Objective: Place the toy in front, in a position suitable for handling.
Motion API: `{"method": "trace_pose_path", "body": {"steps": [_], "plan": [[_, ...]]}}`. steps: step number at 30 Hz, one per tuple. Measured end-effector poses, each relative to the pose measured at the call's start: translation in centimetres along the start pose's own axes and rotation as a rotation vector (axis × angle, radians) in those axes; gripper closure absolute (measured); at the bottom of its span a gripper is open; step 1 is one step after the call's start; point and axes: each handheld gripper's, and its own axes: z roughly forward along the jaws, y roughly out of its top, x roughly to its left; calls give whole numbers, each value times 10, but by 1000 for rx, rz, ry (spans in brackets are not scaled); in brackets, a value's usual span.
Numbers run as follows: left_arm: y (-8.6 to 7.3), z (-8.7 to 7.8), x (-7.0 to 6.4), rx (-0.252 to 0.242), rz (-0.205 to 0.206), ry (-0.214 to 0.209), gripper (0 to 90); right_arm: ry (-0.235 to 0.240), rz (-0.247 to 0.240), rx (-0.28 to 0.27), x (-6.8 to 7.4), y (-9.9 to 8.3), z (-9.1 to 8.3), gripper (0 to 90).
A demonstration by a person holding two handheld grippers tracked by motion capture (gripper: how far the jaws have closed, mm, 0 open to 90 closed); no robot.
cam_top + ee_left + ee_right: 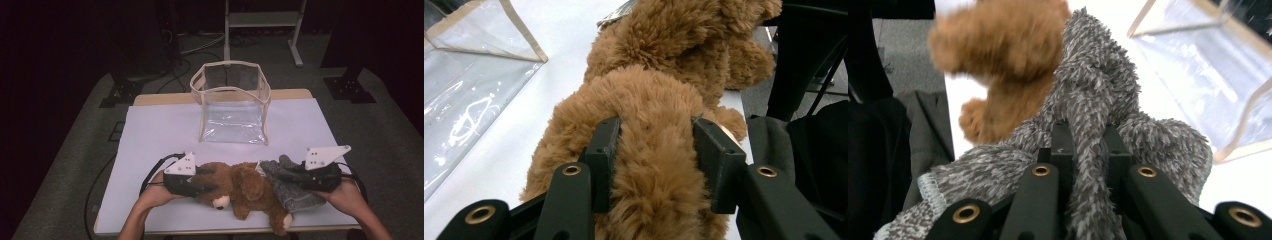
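White table: teddy bear between grippers

Your table carries a clear bag, a brown teddy bear and a grey cloth.

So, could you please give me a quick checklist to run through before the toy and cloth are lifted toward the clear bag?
1. Left gripper closed on the teddy bear: ok, jaws press into the fur.
2. Right gripper holding the grey cloth: ok, a fold is pinched.
3. Clear bag standing upright with its top open: ok.
4. Path across the white mat to the bag: ok.
5. Cloth free of the bear: cannot tell, they overlap.
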Motion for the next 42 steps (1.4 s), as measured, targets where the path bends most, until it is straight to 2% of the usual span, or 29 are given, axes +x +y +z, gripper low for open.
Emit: {"method": "trace_pose_path", "body": {"steps": [1, 6, 9, 12, 15, 19, 24, 27, 28, 29, 30, 32, 33, 38, 40, 42], "plan": [[0, 0, 0, -1, -1, -1, 561, 2, 7, 5, 1, -5, 1, 801], [3, 2, -1, -1, 3, -3, 556, 10, 123, -41, 0, -45, -5, 800], [6, 3, -2, 7, 10, 0, 554, -3, 139, -44, -2, -52, -13, 800], [6, 3, -1, 11, 10, 4, 554, -16, 113, -59, -4, -37, -20, 801], [5, 3, -1, 12, 10, 4, 554, -13, 57, -82, -5, -8, -23, 801], [7, 3, -1, 15, 16, 3, 554, 19, -31, -96, -4, 36, -19, 801], [8, 3, -2, 22, 28, 5, 554, 86, -134, -73, 4, 85, 5, 801], [8, 3, -2, 20, 28, 6, 553, 113, -183, -21, 9, 101, 30, 800], [8, 3, -3, 17, 23, 5, 552, 125, -190, 6, 10, 102, 40, 800], [8, 3, -3, 17, 23, 5, 552, 125, -190, 6, 10, 102, 40, 800], [7, 3, -3, 13, 17, 6, 551, 138, -181, 60, 9, 96, 55, 800], [6, 3, -3, 9, 13, 8, 550, 145, -168, 100, 9, 84, 65, 801], [6, 4, -3, 6, 12, 5, 550, 148, -165, 95, 8, 78, 66, 801], [8, 5, -5, 3, 21, -5, 552, 119, -101, 56, 1, 53, 49, 802], [8, 6, -5, 3, 22, -7, 554, 113, -91, 65, 0, 53, 44, 802], [8, 7, -5, 3, 22, -5, 556, 111, -110, 57, 2, 61, 43, 802]]}}
